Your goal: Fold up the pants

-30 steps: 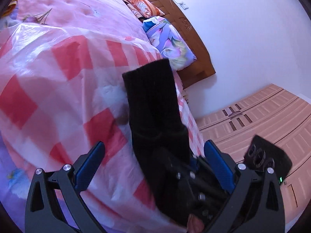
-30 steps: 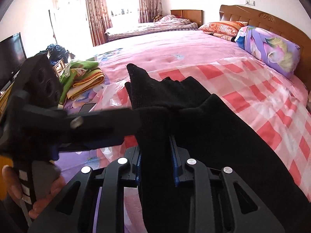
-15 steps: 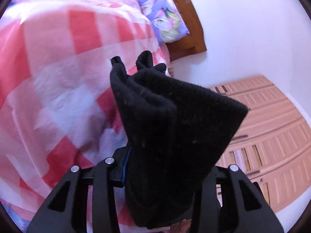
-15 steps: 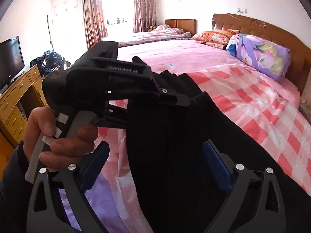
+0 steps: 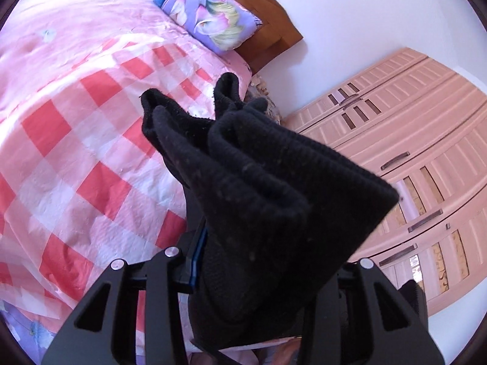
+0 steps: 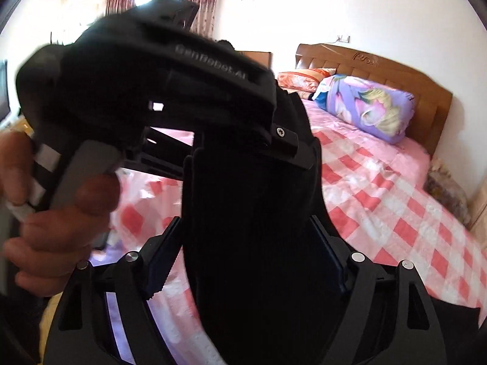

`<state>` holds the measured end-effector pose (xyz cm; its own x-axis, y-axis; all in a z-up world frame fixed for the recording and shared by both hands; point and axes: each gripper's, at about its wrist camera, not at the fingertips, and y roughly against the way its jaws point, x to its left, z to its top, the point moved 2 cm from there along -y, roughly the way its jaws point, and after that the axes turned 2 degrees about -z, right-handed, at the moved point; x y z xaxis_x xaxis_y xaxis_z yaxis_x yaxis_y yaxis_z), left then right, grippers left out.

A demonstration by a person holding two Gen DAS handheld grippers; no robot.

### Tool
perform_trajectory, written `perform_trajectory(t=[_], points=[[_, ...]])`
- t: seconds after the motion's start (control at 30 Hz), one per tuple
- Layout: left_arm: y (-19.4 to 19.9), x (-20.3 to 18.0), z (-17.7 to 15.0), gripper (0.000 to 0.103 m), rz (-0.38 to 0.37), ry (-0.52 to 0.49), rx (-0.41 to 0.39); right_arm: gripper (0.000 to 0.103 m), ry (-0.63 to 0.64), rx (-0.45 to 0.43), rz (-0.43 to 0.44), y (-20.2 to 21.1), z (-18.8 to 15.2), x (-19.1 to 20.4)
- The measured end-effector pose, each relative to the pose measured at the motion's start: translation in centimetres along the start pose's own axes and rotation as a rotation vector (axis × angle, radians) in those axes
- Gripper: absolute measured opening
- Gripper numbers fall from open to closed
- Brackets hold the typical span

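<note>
The black knit pants (image 5: 258, 188) are bunched in thick folds and held up above the bed. My left gripper (image 5: 243, 261) is shut on them, the cloth spilling over and hiding its fingertips. In the right wrist view the pants (image 6: 252, 228) hang as a dark band between the spread blue pads (image 6: 161, 258) of my right gripper (image 6: 246, 258), which is open around the cloth. The left gripper's body (image 6: 146, 85) and the hand holding it fill the upper left of that view.
A bed with a pink and red checked cover (image 5: 76, 140) lies below. A purple flowered pillow (image 6: 368, 106) rests against a wooden headboard (image 6: 380, 67). A pink wardrobe (image 5: 426, 152) stands beside the bed.
My left gripper went from open to shut on the pants and lifted them. My right gripper went from shut on the pants to open, with the cloth still between its pads.
</note>
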<state>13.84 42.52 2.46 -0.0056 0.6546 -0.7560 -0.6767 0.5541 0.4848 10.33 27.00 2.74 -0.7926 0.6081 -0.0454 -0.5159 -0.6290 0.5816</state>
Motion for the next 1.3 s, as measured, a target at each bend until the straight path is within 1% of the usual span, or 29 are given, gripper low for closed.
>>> perform_trajectory(t=[0.07,0.1,0.17,0.2,0.23,0.27,0.3,0.33,0.37,0.4,0.47,0.53,0.6,0.63,0.73,0.77,0.83,0.87,0.9,0.93,0.97,1.0,1.03,1.07,1.1,1.13,1.2,1.23,1.3], points=[[0.3,-0.5,-0.6,0.038,-0.011,-0.029,-0.008,0.082,-0.062,0.001,0.053,1.6,-0.6,-1.8],[0.2,-1.1,-0.8,0.038,-0.001,-0.059,-0.015,0.084,-0.102,-0.006,0.077,2.5,-1.1,-2.9],[-0.2,-2.4,-1.4,0.038,0.015,-0.113,-0.020,0.086,-0.248,-0.012,0.168,4.2,-2.3,-6.5],[-0.6,-3.2,-1.7,0.038,0.008,-0.137,-0.023,0.086,-0.353,-0.005,0.223,4.6,-3.1,-8.6],[-1.0,-3.7,-1.7,0.038,-0.002,-0.153,-0.026,0.086,-0.437,-0.008,0.246,4.9,-3.8,-10.3],[-1.3,-4.7,-2.1,0.038,-0.014,-0.175,-0.029,0.086,-0.542,-0.006,0.222,5.1,-5.1,-12.8],[-1.7,-5.8,-2.4,0.038,-0.019,-0.199,-0.030,0.085,-0.564,0.024,0.130,5.1,-6.0,-14.2],[-2.0,-6.6,-2.7,0.038,-0.016,-0.220,-0.030,0.082,-0.538,0.050,0.063,5.1,-6.5,-14.8],[-2.0,-7.5,-3.1,0.038,-0.009,-0.240,-0.029,0.080,-0.477,0.098,0.000,4.7,-7.1,-15.2],[-2.4,-8.1,-3.4,0.038,0.000,-0.258,-0.025,0.080,-0.442,0.134,-0.038,4.5,-7.6,-15.4],[-3.9,-10.0,-4.1,0.038,0.029,-0.308,-0.007,0.080,-0.414,0.175,-0.085,4.9,-8.8,-16.1],[-4.9,-11.6,-5.7,0.038,0.051,-0.357,0.017,0.080,-0.440,0.180,-0.092,5.9,-10.0,-17.6],[-6.1,-13.2,-7.4,0.038,0.053,-0.399,0.034,0.080,-0.493,0.164,-0.129,7.6,-11.9,-19.9],[-7.0,-14.2,-8.4,0.038,0.048,-0.425,0.045,0.080,-0.535,0.150,-0.130,8.2,-12.7,-21.3],[-10.0,-16.6,-11.9,0.038,0.044,-0.500,0.072,0.080,-0.718,0.075,-0.103,11.3,-15.9,-25.7],[-11.1,-17.3,-13.0,0.038,0.056,-0.525,0.080,0.080,-0.799,0.041,-0.102,13.0,-17.6,-27.4],[-14.5,-18.3,-16.3,0.038,0.135,-0.613,0.078,0.080,-0.883,0.016,-0.155,14.8,-19.5,-29.5],[-16.5,-18.3,-18.0,0.039,0.180,-0.650,0.094,0.081,-0.923,0.002,-0.192,16.1,-20.7,-30.4],[-18.1,-18.3,-19.4,0.039,0.212,-0.684,0.115,0.081,-0.954,-0.013,-0.208,17.3,-21.8,-31.2],[-20.4,-17.9,-21.4,0.040,0.253,-0.732,0.164,0.081,-0.970,-0.019,-0.219,18.1,-22.5,-31.6],[-22.2,-17.3,-22.9,0.047,0.278,-0.755,0.214,0.081,-0.977,-0.024,-0.228,18.8,-23.0,-31.8],[-23.3,-16.7,-24.1,0.055,0.299,-0.770,0.244,0.081,-0.979,-0.030,-0.234,19.4,-23.5,-31.9],[-23.3,-17.0,-25.4,0.069,0.314,-0.841,0.191,0.082,-0.979,-0.034,-0.231,20.0,-24.0,-32.0],[-23.2,-17.4,-26.3,0.093,0.318,-0.896,0.189,0.085,-0.978,-0.037,-0.227,20.4,-24.3,-31.9],[-23.1,-17.7,-27.2,0.100,0.291,-0.935,0.220,0.086,-0.977,-0.040,-0.224,20.5,-24.5,-31.8],[-22.5,-18.2,-28.0,0.102,0.256,-0.977,0.225,0.086,-0.977,-0.045,-0.218,20.7,-24.8,-31.8],[-21.2,-18.7,-28.9,0.101,0.247,-1.048,0.194,0.086,-0.986,-0.045,-0.190,20.5,-24.9,-31.7],[-20.1,-18.8,-29.2,0.101,0.234,-1.060,0.178,0.086,-0.996,-0.045,-0.159,20.3,-25.2,-31.5],[-17.6,-18.5,-28.4,0.101,0.204,-1.016,0.133,0.086,-1.014,-0.036,-0.107,20.4,-25.4,-31.3]])
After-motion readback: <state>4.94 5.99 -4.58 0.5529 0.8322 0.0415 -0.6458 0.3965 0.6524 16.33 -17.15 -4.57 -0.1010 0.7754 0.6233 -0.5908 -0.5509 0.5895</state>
